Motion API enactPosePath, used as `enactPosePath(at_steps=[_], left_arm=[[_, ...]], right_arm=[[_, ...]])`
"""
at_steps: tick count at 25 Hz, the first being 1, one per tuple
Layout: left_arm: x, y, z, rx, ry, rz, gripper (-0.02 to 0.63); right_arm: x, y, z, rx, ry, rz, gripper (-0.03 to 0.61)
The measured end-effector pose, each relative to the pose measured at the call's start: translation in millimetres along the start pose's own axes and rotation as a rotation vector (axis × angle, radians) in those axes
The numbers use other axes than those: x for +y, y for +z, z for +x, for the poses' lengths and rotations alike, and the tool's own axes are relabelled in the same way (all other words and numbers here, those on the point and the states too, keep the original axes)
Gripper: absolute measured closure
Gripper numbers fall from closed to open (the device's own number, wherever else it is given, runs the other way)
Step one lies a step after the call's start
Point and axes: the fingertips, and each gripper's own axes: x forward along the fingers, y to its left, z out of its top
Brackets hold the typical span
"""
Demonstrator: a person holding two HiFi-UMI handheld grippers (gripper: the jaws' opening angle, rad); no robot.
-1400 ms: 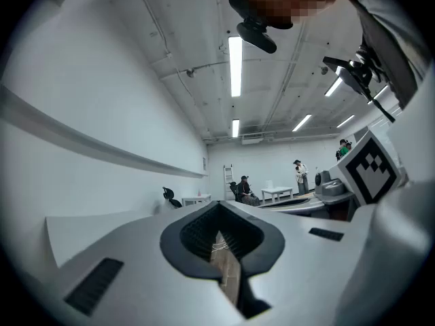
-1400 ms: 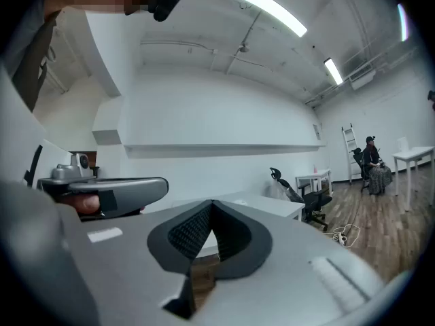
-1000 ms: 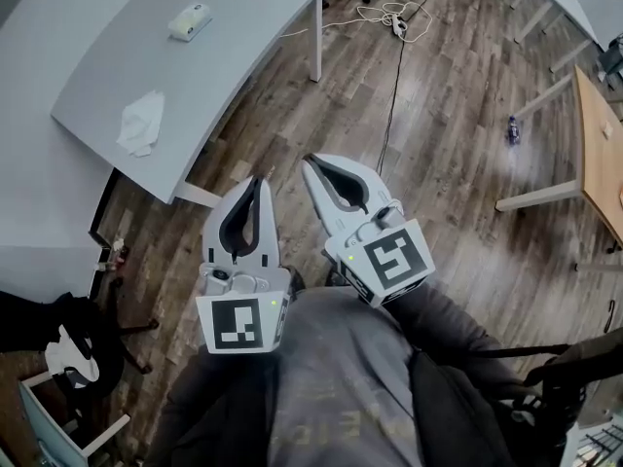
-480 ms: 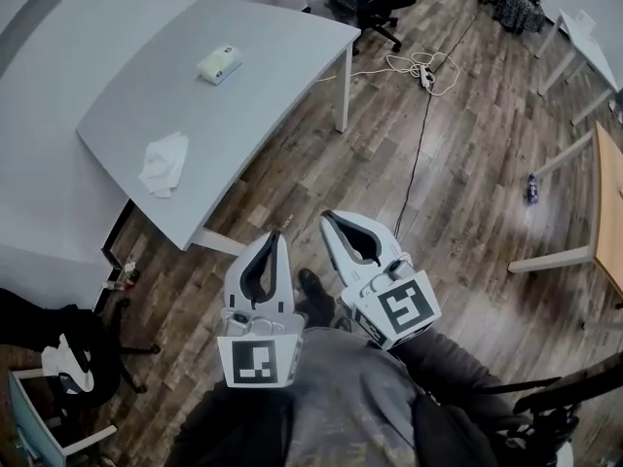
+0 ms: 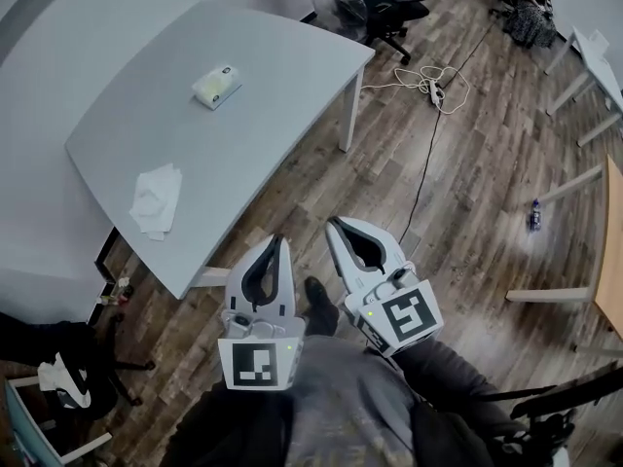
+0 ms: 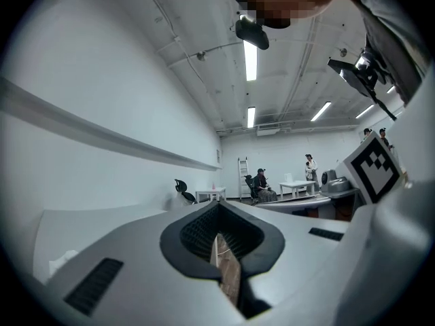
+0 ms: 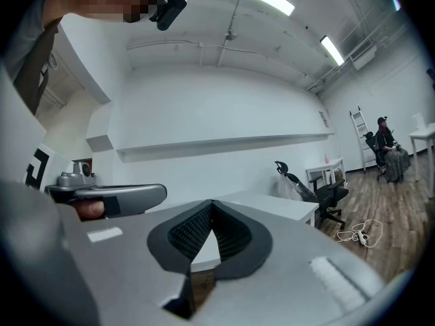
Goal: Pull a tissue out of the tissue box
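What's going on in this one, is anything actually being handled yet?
Nothing is being handled. A person stands on the wooden floor, off from the grey table, holding the left gripper and the right gripper close to the body. Both have their jaws together with nothing between them. The tissue box sits on the table, far from both grippers, and a loose tissue lies nearer the table's front edge.
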Motion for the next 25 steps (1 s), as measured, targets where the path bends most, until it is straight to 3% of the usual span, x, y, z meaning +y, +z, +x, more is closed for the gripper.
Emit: enactPosePath(at_steps=[9,17,25], left_arm=[[68,-1,83,0.000,0.067,-0.042,0.617],[95,-3,143,0.026,0.119,-0.044,0.617],[134,-10,240,0.041,0.273,-0.048,0.617]], right_arm=[[-36,14,106,0.034,0.092,-0.032,0.575],[-78,34,166,0.021,0.151,-0.046,0.576],[-151,33,255,0.051,0.288,-0.051,0.577]])
